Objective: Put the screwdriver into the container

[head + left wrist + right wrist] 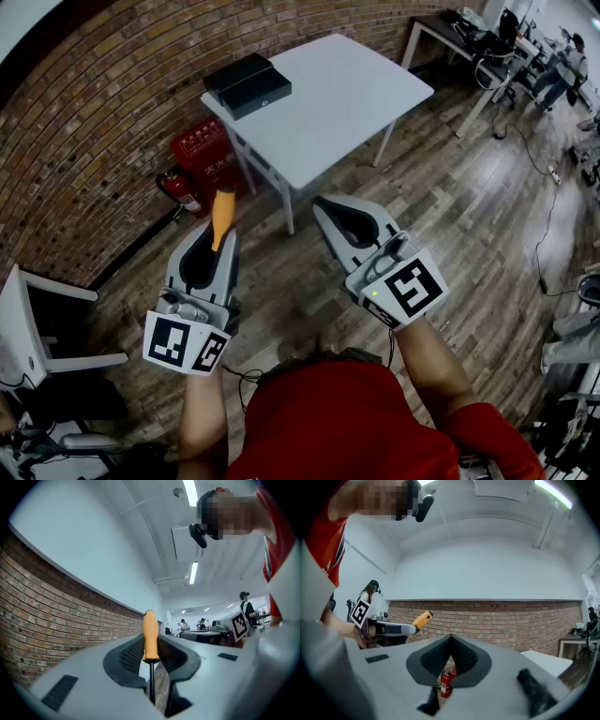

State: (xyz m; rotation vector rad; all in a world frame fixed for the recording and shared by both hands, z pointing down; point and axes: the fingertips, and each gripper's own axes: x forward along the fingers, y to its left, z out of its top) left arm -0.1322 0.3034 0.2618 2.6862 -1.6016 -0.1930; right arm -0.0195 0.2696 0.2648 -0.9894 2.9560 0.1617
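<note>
Carrying stage, by the look of it: the left gripper (218, 236) has its jaws clamped on the screwdriver (223, 211) by the shaft, orange handle sticking out ahead, held in the air over the wooden floor. The right gripper (325, 205) is empty, its jaws together at the tips. The black container (248, 84) sits on the white bench (347, 103), well apart from both, so the approach and the drop are still to do. Whether the container is open or lidded cannot be told; the screwdriver's tip is buried in the jaws.
</note>
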